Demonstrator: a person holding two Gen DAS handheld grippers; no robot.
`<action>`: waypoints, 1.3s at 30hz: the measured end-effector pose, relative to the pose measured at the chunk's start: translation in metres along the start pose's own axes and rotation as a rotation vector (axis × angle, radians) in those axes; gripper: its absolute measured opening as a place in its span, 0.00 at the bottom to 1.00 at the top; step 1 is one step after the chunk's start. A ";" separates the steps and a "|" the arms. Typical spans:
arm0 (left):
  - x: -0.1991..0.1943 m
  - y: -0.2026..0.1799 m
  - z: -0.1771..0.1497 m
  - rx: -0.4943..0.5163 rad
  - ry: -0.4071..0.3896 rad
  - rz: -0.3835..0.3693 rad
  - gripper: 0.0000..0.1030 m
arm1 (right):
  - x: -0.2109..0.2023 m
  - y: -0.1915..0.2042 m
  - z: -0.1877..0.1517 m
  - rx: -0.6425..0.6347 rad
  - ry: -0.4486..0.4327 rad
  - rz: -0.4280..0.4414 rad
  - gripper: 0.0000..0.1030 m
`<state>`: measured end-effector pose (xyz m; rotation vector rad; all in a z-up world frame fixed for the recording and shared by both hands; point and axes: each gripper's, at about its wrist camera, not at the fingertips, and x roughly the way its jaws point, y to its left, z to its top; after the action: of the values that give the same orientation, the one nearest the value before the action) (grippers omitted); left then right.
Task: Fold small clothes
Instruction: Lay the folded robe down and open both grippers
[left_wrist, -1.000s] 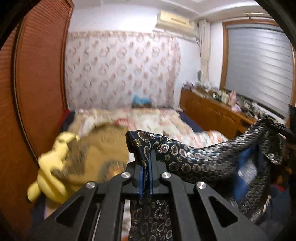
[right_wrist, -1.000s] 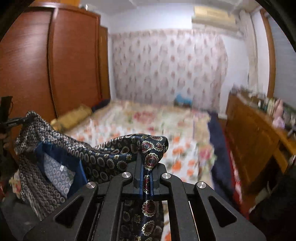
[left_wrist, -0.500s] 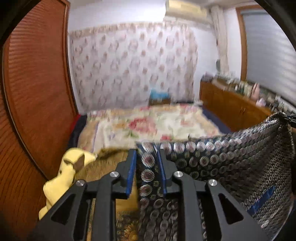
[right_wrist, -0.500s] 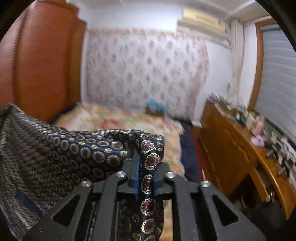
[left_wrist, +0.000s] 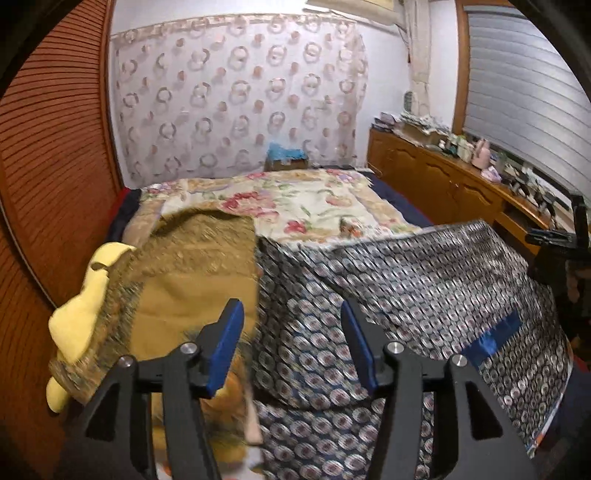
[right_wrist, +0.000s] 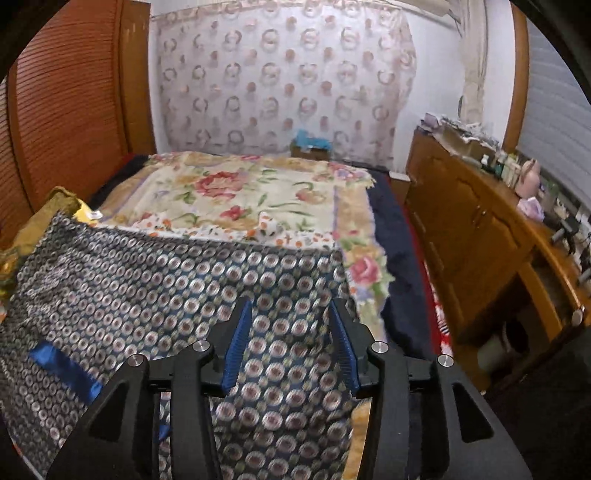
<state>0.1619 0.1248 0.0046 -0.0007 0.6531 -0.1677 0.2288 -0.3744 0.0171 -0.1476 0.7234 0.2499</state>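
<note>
A dark blue garment with a round medallion print (left_wrist: 406, 295) lies spread on the near part of the bed, a blue tag on it. It also shows in the right wrist view (right_wrist: 166, 295). My left gripper (left_wrist: 291, 343) is open just above its left edge. My right gripper (right_wrist: 291, 343) is open above its right edge. Neither holds the cloth.
A flowered bedspread (right_wrist: 240, 195) covers the bed. A mustard cloth (left_wrist: 184, 273) and a yellow item (left_wrist: 81, 314) lie left of the garment. A wooden wardrobe (left_wrist: 48, 166) stands at left, a cluttered wooden dresser (right_wrist: 480, 236) at right.
Both grippers held the garment up by its corners; they have lowered it onto the bed, opened and let it go. It now lies flat.
</note>
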 end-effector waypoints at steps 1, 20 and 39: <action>0.002 -0.005 -0.004 0.005 0.005 -0.008 0.52 | -0.002 0.005 -0.004 0.004 0.004 0.009 0.42; 0.052 -0.062 -0.068 0.061 0.201 -0.098 0.52 | 0.028 -0.013 -0.073 0.158 0.175 0.082 0.43; 0.065 -0.072 -0.076 0.110 0.215 -0.064 0.58 | 0.045 -0.004 -0.066 0.132 0.140 0.000 0.43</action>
<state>0.1554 0.0476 -0.0907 0.1039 0.8584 -0.2678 0.2201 -0.3854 -0.0616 -0.0399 0.8769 0.1924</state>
